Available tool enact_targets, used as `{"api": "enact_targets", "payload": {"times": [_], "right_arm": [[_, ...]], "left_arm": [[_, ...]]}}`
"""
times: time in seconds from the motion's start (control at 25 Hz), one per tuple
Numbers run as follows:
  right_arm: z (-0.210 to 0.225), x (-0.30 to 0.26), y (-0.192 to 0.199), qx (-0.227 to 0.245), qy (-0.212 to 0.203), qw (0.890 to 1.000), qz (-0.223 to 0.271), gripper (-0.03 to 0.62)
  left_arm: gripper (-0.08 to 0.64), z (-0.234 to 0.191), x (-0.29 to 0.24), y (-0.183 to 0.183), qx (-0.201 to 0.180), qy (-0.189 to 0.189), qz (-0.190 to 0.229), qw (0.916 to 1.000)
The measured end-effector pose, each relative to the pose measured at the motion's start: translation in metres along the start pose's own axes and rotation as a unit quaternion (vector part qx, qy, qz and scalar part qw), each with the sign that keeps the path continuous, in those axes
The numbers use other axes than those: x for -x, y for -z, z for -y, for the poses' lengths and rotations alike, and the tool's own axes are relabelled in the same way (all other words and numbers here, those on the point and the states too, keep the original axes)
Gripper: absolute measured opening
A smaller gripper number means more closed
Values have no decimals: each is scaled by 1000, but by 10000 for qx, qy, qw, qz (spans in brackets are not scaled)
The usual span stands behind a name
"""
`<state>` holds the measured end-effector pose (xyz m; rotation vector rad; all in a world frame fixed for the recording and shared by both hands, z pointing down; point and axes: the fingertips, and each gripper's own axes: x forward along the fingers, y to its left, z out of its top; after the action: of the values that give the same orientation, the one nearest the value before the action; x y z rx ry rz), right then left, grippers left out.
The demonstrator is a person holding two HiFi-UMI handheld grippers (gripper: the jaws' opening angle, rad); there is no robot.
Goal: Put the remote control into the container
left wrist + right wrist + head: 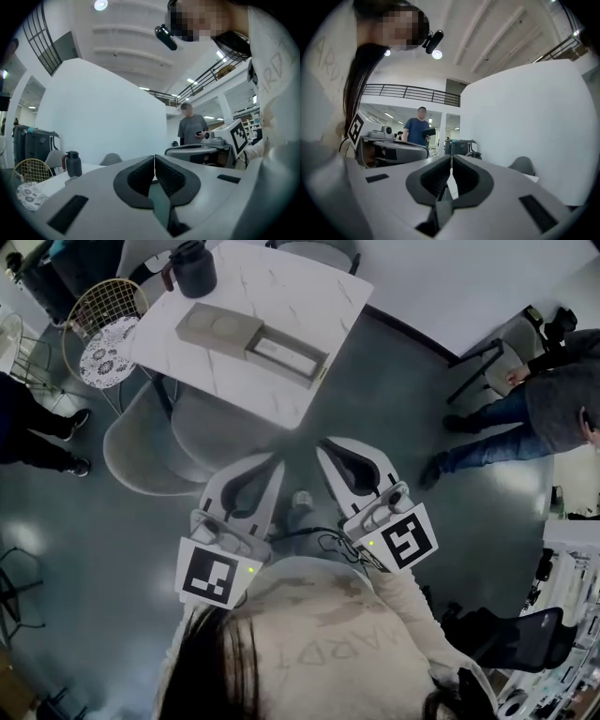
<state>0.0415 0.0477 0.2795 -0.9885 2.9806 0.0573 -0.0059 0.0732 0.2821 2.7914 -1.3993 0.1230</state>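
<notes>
Worktop (314,292), white marble: container (220,327) with the remote (286,351) lying in its open end; dark jug (194,268) near it. Your left claw (154,161) and right claw (451,161): both pinched together, empty, well clear of the worktop. Sweater (337,643) lettering: "ARDT". No label readable on the container.

Container (251,341) on table (291,282); jug (192,268) beyond it.
</notes>
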Motion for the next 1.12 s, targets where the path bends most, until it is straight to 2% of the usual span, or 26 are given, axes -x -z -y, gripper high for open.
{"api": "enact_targets", "payload": {"times": [0.16,0.32,1.12], "right_arm": [[-20,12,-13,265,-46,9995,144,25],[-25,21,-22,326,-68,9992,226,25],[-14,60,-37,229,138,9988,401,18]], "left_arm": [[14,18,6,-6,-118,123,67,9998],[14,27,7,-13,-183,105,90,9997],[14,65,-9,-32,-257,181,209,9993]]}}
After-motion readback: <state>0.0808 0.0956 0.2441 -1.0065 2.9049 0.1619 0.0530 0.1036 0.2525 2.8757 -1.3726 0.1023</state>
